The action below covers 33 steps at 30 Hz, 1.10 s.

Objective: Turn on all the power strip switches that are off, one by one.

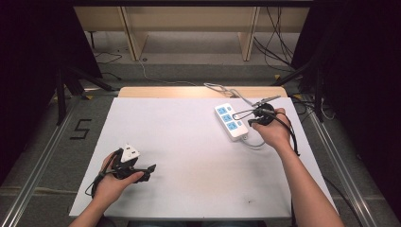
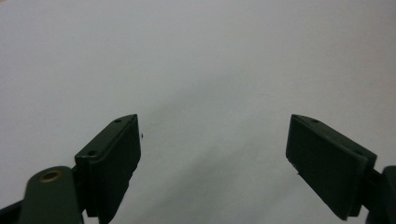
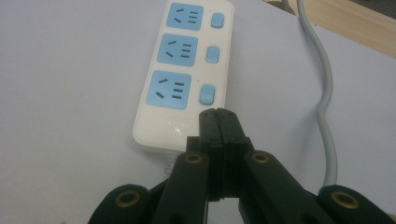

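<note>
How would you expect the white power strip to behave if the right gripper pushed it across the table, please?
The power strip lies flat and low, so it would probably slide rather than tip. Its smooth casing on the plain white table suggests little friction. The grey cable curving away from it may drag and swing it round. The right gripper, fingers shut, sits at its near end.

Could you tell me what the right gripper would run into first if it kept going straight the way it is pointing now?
Most likely the power strip. The right gripper, jaws shut, points along the strip from its near end, just before the nearest blue switch. Whether the tips already touch it is unclear.
</note>
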Each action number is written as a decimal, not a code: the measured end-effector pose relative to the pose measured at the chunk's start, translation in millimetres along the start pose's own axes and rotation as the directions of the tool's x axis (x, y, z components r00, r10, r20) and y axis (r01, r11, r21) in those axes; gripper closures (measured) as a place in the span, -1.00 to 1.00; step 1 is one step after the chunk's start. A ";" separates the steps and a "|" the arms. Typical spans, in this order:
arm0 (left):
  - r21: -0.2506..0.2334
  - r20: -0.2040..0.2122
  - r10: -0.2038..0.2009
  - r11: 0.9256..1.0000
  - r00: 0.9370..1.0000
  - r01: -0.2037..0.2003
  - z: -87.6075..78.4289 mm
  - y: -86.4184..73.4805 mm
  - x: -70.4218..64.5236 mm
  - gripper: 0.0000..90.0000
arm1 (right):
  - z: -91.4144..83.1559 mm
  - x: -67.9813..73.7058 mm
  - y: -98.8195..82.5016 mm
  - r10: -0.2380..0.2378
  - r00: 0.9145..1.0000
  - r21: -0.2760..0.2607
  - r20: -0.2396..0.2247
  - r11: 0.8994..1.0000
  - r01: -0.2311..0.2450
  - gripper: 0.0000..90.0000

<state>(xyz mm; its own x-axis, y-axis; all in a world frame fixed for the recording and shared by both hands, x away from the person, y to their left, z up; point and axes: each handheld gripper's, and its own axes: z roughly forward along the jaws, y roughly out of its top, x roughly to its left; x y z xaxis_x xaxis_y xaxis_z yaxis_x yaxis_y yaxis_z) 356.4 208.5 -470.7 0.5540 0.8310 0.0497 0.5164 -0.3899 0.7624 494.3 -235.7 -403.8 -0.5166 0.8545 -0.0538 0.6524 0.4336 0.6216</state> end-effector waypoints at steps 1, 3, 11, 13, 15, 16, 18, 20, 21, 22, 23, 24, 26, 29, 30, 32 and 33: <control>0.001 0.000 -0.001 1.000 1.000 0.001 0.3 0.0 0.1 -0.61 | 0.4 -0.2 1.4 -0.002 1.000 0.001 -0.001 1.000 0.002 1.00; -0.002 0.000 -0.006 1.000 1.000 0.006 0.7 0.0 0.1 -0.61 | 0.9 -0.6 3.9 -0.004 1.000 0.003 0.000 1.000 0.004 1.00; -0.002 0.002 -0.004 1.000 1.000 0.004 0.5 -0.1 0.1 -0.61 | 4.5 -3.6 13.9 0.001 1.000 0.017 0.004 1.000 -0.001 1.00; -0.004 0.002 0.000 1.000 1.000 0.000 -0.2 0.0 0.7 -0.61 | 5.8 -4.0 15.5 -0.001 1.000 0.019 0.006 1.000 0.001 1.00; -0.004 0.002 -0.005 1.000 1.000 0.005 -0.1 -0.3 1.1 -0.61 | 7.7 -3.9 16.5 0.002 1.000 0.023 0.005 1.000 -0.002 1.00; -0.002 0.001 -0.005 1.000 1.000 0.005 -0.1 -0.3 1.3 -0.61 | 8.8 -3.7 16.9 0.003 1.000 0.025 0.005 1.000 -0.003 1.00; -0.002 0.002 -0.003 1.000 1.000 0.003 0.0 -0.1 1.3 -0.61 | 10.8 -3.9 18.0 0.003 1.000 0.029 0.006 1.000 -0.003 1.00; -0.003 0.005 -0.003 1.000 1.000 0.003 0.1 0.0 0.9 -0.61 | 12.0 -4.1 19.6 0.003 1.000 0.033 0.006 0.999 -0.004 1.00; -0.002 0.006 -0.003 1.000 1.000 0.003 0.2 -0.1 0.8 -0.61 | 12.8 -4.4 20.5 0.003 1.000 0.034 0.007 0.999 -0.003 1.00; -0.004 0.006 -0.006 1.000 1.000 0.006 0.5 -0.1 0.5 -0.61 | 13.6 -4.5 21.4 0.002 1.000 0.036 0.008 0.999 -0.002 1.00; -0.002 0.007 -0.004 1.000 1.000 0.004 0.3 0.0 0.7 -0.61 | 14.3 -4.5 22.5 0.003 1.000 0.040 0.007 0.999 -0.003 1.00; -0.003 0.007 -0.004 1.000 1.000 0.004 0.3 0.0 0.7 -0.61 | 15.3 -4.5 23.4 0.004 1.000 0.041 0.007 0.999 -0.004 1.00; -0.003 0.006 -0.004 1.000 1.000 0.004 0.1 0.0 0.8 -0.61 | 17.7 -4.9 25.1 0.009 1.000 0.047 0.006 0.999 -0.009 1.00; -0.005 0.004 -0.004 1.000 1.000 0.004 0.0 -0.2 1.1 -0.61 | 23.0 -6.3 26.9 0.013 1.000 0.059 0.005 0.998 -0.014 1.00; -0.005 0.005 -0.004 1.000 1.000 0.004 -0.1 -0.2 1.2 -0.61 | 24.8 -6.5 27.5 0.012 1.000 0.064 0.005 0.998 -0.012 1.00; -0.004 0.004 -0.006 1.000 1.000 0.006 -0.3 -0.2 1.2 -0.61 | 27.9 -6.2 29.0 0.013 1.000 0.073 0.005 0.997 -0.013 1.00; -0.001 0.005 -0.004 1.000 1.000 0.004 -0.3 -0.3 1.3 -0.61 | 29.3 -5.8 29.8 0.009 1.000 0.079 0.005 0.997 -0.010 1.00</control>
<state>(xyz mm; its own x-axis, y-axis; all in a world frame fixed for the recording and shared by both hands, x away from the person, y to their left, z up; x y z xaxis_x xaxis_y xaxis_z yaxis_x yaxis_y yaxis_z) 356.7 209.9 -470.7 0.5551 0.8307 0.0434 0.5178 -0.3859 0.7635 533.0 -219.3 -407.8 -0.5076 0.8600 -0.0519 0.6991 0.4463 0.5586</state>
